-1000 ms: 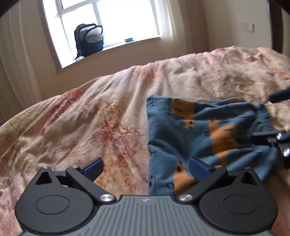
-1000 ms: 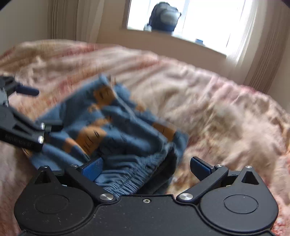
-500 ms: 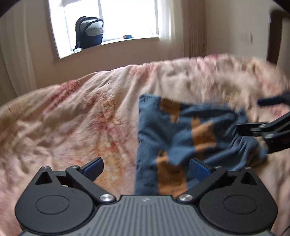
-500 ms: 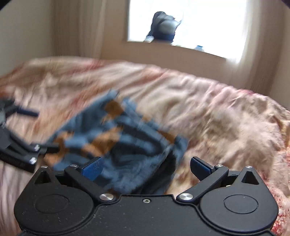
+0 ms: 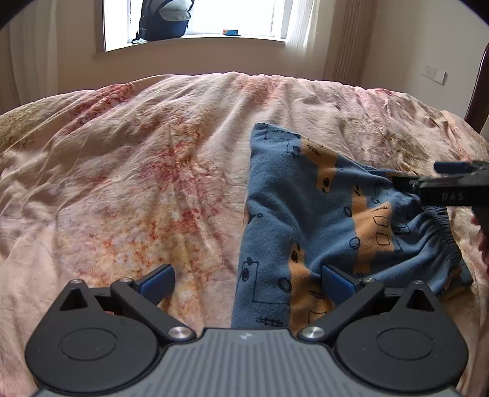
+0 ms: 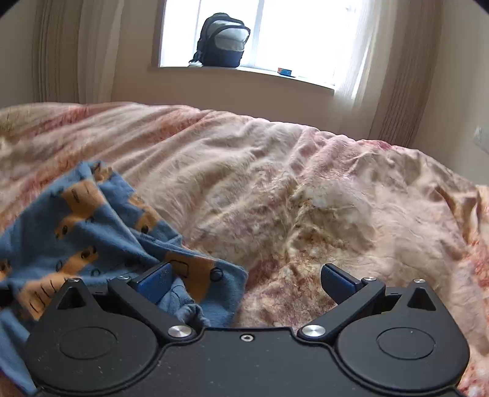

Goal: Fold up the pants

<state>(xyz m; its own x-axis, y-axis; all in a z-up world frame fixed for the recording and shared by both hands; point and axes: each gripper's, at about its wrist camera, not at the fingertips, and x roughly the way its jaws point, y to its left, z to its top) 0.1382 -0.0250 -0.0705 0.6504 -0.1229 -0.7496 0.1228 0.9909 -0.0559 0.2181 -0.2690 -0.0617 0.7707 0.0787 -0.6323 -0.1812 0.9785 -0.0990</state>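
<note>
This is a bedroom in a home: a big bed (image 5: 137, 183), curtains (image 6: 394, 70), and a backpack (image 6: 224, 41) on the windowsill (image 5: 195, 41).

Pants (image 5: 308, 213) lie on bed cover (image 5: 137, 183), right of centre in left wrist view. Backpack (image 5: 163, 20) on windowsill (image 5: 214, 38) behind bed.

Loads of bare bedspread (image 5: 128, 189) across the left and middle of my left wrist view, nothing sitting on it. The pants (image 5: 308, 220) fill the lower right there, and my right gripper (image 5: 428, 180) pokes in from the right edge just over them. In the right wrist view everything right of the pants (image 6: 91, 232) is open blanket. Backpack (image 6: 224, 41) is way off on the windowsill.
</note>
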